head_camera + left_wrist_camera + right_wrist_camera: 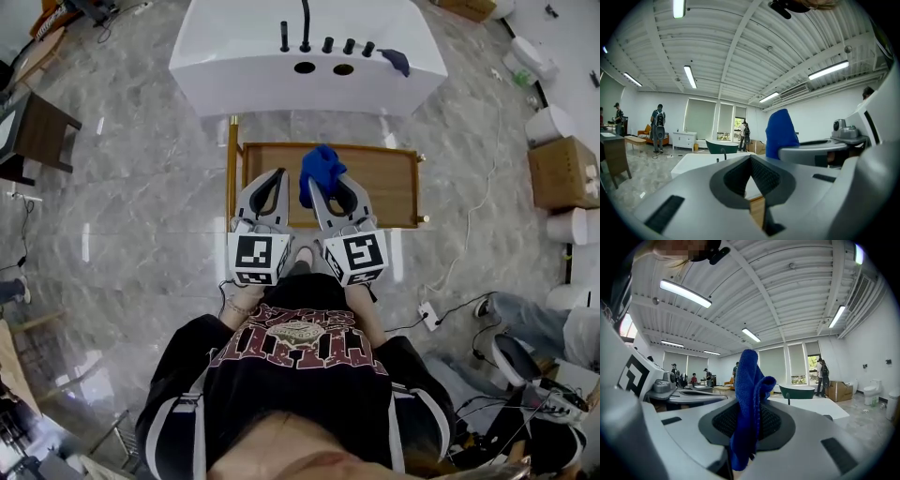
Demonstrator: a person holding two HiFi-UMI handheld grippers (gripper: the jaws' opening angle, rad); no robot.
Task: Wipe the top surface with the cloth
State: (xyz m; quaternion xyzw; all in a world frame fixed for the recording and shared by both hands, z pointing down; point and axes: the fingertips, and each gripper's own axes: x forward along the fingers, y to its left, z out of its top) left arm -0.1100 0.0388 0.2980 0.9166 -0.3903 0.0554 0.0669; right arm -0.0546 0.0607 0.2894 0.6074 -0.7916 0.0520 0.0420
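Firmly, right hand-held gripper (749,425) clamps blue cloth (751,380).

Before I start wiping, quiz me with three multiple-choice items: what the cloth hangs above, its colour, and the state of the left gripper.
1. The cloth hangs above:
A) the bathtub
B) the wooden table top
C) the floor

2. The cloth is:
A) blue
B) yellow
C) white

3. The left gripper is:
A) shut on the cloth
B) wide open
C) shut and empty

Answers:
1 B: in the head view the cloth sits over the wooden top.
2 A: the cloth is blue in every view.
3 C: its jaws meet with nothing between them. The right gripper is the one clamping the cloth.
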